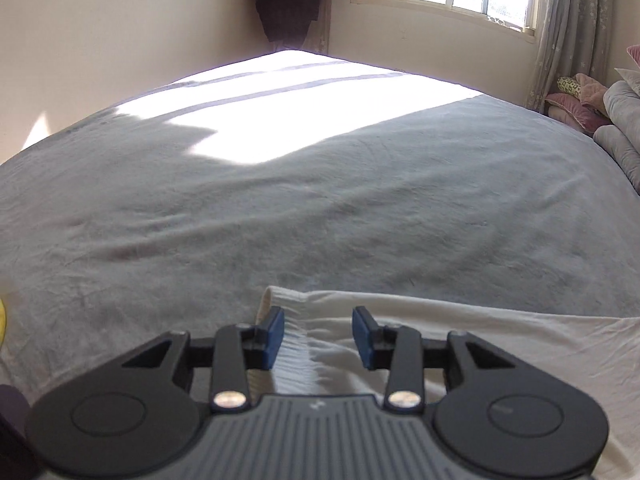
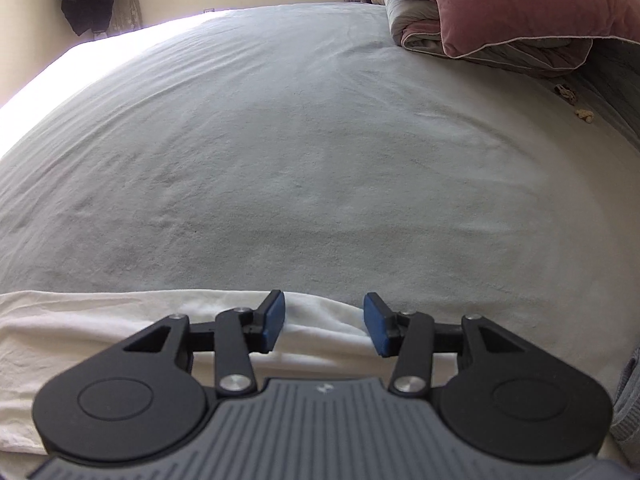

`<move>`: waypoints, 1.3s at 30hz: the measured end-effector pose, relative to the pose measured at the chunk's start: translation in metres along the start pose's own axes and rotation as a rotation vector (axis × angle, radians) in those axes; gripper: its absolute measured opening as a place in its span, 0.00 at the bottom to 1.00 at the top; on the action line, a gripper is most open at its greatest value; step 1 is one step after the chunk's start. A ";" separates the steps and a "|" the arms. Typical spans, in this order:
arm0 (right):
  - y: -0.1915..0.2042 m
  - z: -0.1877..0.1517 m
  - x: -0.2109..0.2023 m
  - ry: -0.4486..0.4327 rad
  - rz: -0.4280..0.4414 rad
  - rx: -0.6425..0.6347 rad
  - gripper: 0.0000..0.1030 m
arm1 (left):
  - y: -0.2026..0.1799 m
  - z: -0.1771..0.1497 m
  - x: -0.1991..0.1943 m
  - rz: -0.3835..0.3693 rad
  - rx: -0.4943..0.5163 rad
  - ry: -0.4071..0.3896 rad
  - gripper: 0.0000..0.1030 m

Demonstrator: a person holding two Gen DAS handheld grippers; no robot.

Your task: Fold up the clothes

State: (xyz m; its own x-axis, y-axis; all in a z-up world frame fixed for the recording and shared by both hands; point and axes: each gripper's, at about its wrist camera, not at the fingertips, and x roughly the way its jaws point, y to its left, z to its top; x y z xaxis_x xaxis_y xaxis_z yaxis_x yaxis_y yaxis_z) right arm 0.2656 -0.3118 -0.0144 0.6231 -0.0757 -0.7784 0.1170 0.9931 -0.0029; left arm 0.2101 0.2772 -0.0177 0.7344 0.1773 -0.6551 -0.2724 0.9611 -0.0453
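On the wide grey plush bed (image 1: 320,208) we have the cream-white cotton garment (image 1: 500,344) lying flat beneath and just ahead of both jaws, left gripper (image 1: 319,338) and right gripper (image 2: 324,324) spread and pinching nothing, so we judge further folds remain.

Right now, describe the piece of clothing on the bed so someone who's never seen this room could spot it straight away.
Start from the big bed covered in a grey blanket. Along its near edge, below both grippers, lies a cream-white garment, spread flat with a ribbed cuff or hem at one end. It is the only pale, thin cloth on the bed; the pink and grey bedding piled at the far side is thick and bulky.
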 end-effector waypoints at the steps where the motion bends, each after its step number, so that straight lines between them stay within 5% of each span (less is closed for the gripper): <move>1: 0.002 -0.004 0.002 0.004 -0.008 -0.015 0.44 | 0.003 0.001 0.003 0.014 -0.015 0.006 0.37; 3: 0.006 -0.009 0.002 -0.001 -0.007 -0.040 0.36 | 0.006 0.003 0.010 0.027 -0.026 0.018 0.37; 6: 0.012 -0.010 -0.001 0.008 0.005 -0.061 0.06 | 0.008 0.007 0.017 0.029 -0.035 0.026 0.37; 7: 0.014 -0.010 -0.001 0.011 0.000 -0.067 0.05 | 0.010 0.008 0.019 0.026 -0.045 0.028 0.34; 10: 0.024 -0.011 -0.004 -0.008 -0.045 -0.104 0.04 | 0.013 0.009 0.020 0.027 -0.072 0.018 0.21; 23: 0.039 0.010 -0.021 -0.260 -0.216 -0.124 0.03 | -0.001 0.005 -0.007 0.105 -0.062 -0.218 0.19; 35: 0.051 0.015 0.030 -0.194 -0.234 -0.131 0.03 | -0.003 -0.007 0.024 0.178 -0.055 -0.125 0.20; 39: 0.050 0.013 0.040 -0.152 -0.221 -0.113 0.12 | -0.005 -0.006 0.024 0.187 -0.041 -0.109 0.24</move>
State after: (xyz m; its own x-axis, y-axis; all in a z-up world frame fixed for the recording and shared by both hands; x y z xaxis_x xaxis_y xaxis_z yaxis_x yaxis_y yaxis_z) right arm 0.3067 -0.2661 -0.0375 0.7019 -0.2957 -0.6480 0.1815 0.9540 -0.2387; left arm 0.2250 0.2757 -0.0381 0.7311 0.3757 -0.5695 -0.4339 0.9002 0.0369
